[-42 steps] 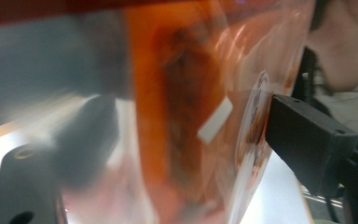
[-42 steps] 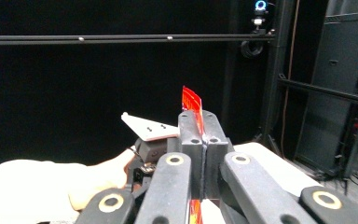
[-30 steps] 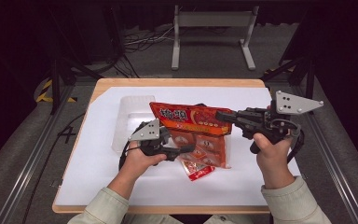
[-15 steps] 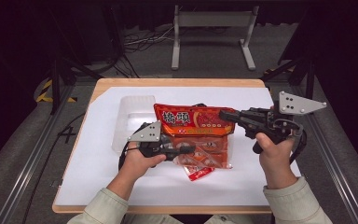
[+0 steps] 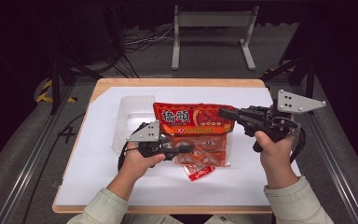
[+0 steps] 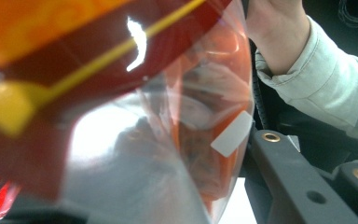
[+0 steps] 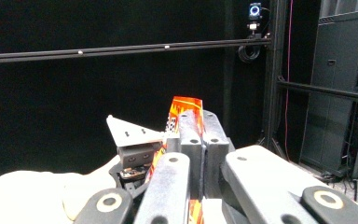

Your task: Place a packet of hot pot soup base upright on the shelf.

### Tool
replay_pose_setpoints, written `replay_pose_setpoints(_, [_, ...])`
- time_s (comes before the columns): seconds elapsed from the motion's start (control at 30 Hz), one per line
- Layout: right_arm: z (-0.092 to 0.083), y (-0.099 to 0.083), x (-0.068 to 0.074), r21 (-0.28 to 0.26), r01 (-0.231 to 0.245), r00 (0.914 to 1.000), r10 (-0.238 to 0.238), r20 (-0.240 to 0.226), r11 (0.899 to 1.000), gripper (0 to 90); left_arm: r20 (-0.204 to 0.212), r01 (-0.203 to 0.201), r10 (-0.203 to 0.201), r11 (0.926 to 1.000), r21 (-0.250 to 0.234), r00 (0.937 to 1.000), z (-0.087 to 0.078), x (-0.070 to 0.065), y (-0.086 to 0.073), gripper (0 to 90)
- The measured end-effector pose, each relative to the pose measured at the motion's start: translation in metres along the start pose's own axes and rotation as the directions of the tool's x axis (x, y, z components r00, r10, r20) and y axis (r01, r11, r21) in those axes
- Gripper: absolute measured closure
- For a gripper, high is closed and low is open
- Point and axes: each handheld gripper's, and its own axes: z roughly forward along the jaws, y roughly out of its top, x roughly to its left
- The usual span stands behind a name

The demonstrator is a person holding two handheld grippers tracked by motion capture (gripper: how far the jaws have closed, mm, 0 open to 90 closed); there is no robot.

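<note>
Wooden desk [image 5: 177,83] under a white sheet [image 5: 98,163], clear plastic tray [image 5: 129,105] beyond the left fingers [image 5: 186,148].

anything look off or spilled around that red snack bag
Nothing spilled. The red snack bag is held up off the white sheet between both grippers. One small red packet pokes out askew below it near the sheet's front. The clear tray behind lies undisturbed.
</note>
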Motion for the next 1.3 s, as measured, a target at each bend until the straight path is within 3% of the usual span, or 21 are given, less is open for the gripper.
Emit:
replay_pose_setpoints(0.07, [0.0, 0.0, -0.001, -0.001, 0.001, 1.0, -0.001, 0.007, 1.0, 88.6, 0.002, 0.005, -0.005, 1.0, -0.002, 1.0, 0.0, 0.0, 0.0, 70.6])
replay_pose_setpoints(0.17, [-0.001, 0.0, -0.001, -0.016, -0.004, 0.999, 0.005, 0.044, 1.0, 72.1, 0.0, 0.027, -0.027, 0.9994, 0.019, 0.9996, 0.0, -0.001, 0.001, 70.7])
replay_pose_setpoints(0.23, [0.0, 0.0, -0.001, 0.002, -0.006, 0.9979, 0.006, 0.065, 1.0, 62.2, -0.009, 0.02, -0.02, 0.9993, 0.031, 0.9998, 0.0, -0.002, 0.001, 70.8])
replay_pose_setpoints(0.3, [-0.001, -0.002, 0.0, 0.012, 0.001, 0.9966, -0.002, 0.083, 1.0, 58.3, -0.015, 0.021, -0.02, 0.9993, 0.032, 0.9997, 0.0, -0.002, 0.002, 70.7])
replay_pose_setpoints(0.4, [-0.01, -0.012, 0.003, 0.014, 0.048, 0.986, -0.05, 0.159, 0.999, 46.5, -0.034, 0.016, -0.015, 0.9995, 0.028, 0.9993, -0.002, -0.005, 0.007, 70.7])
replay_pose_setpoints(0.47, [-0.013, -0.014, 0.003, -0.001, 0.057, 0.9842, -0.056, 0.168, 0.998, 45.0, -0.039, 0.019, -0.018, 0.9994, 0.028, 0.9991, -0.004, -0.005, 0.009, 70.7])
replay_pose_setpoints(0.5, [-0.023, -0.02, 0.002, -0.03, 0.033, 0.9784, -0.026, 0.205, 0.999, 42.8, -0.048, 0.021, -0.02, 0.9994, 0.028, 0.9986, -0.006, -0.006, 0.012, 70.8])
replay_pose_setpoints(0.63, [-0.035, -0.025, -0.001, -0.021, 0.024, 0.9685, -0.018, 0.248, 0.999, 40.0, -0.06, 0.02, -0.018, 0.9995, 0.026, 0.998, -0.008, -0.006, 0.016, 70.8])
replay_pose_setpoints(0.67, [-0.045, -0.031, -0.004, -0.017, 0.018, 0.9614, -0.013, 0.275, 1.0, 39.6, -0.061, 0.02, -0.019, 0.9996, 0.018, 0.998, -0.008, -0.006, 0.018, 70.8])
replay_pose_setpoints(0.8, [-0.056, -0.036, -0.009, -0.029, -0.008, 0.9553, 0.016, 0.295, 1.0, 39.4, -0.07, 0.02, -0.019, 0.9997, 0.015, 0.9973, -0.007, -0.005, 0.022, 70.8])
replay_pose_setpoints(0.83, [-0.064, -0.039, -0.013, -0.032, -0.02, 0.9482, 0.029, 0.316, 0.999, 39.2, -0.077, 0.019, -0.018, 0.9997, 0.013, 0.9969, -0.008, -0.004, 0.026, 70.8])
replay_pose_setpoints(0.9, [-0.065, -0.041, -0.014, -0.027, -0.025, 0.9454, 0.032, 0.324, 0.999, 39.2, -0.083, 0.024, -0.024, 0.9997, 0.007, 0.9963, -0.009, -0.003, 0.028, 70.8])
replay_pose_setpoints(0.93, [-0.068, -0.046, -0.018, -0.005, -0.033, 0.9382, 0.033, 0.345, 0.999, 39.5, -0.087, 0.025, -0.024, 0.9997, 0.007, 0.9959, -0.009, -0.003, 0.03, 70.8])
replay_pose_setpoints(1.07, [-0.068, -0.055, -0.023, 0.04, -0.041, 0.9316, 0.024, 0.363, 0.998, 41.2, -0.112, 0.02, -0.02, 0.9998, 0.003, 0.9935, -0.012, -0.001, 0.04, 70.8])
replay_pose_setpoints(1.2, [-0.067, -0.071, -0.03, 0.103, -0.082, 0.9204, 0.035, 0.389, 0.991, 43.2, -0.139, 0.028, -0.027, 0.9996, 0.008, 0.99, -0.017, 0.003, 0.051, 70.7])
replay_pose_setpoints(1.3, [-0.066, -0.084, -0.035, 0.121, -0.112, 0.9144, 0.054, 0.401, 0.986, 44.4, -0.172, 0.036, -0.035, 0.9993, 0.003, 0.9845, -0.021, 0.009, 0.056, 70.7])
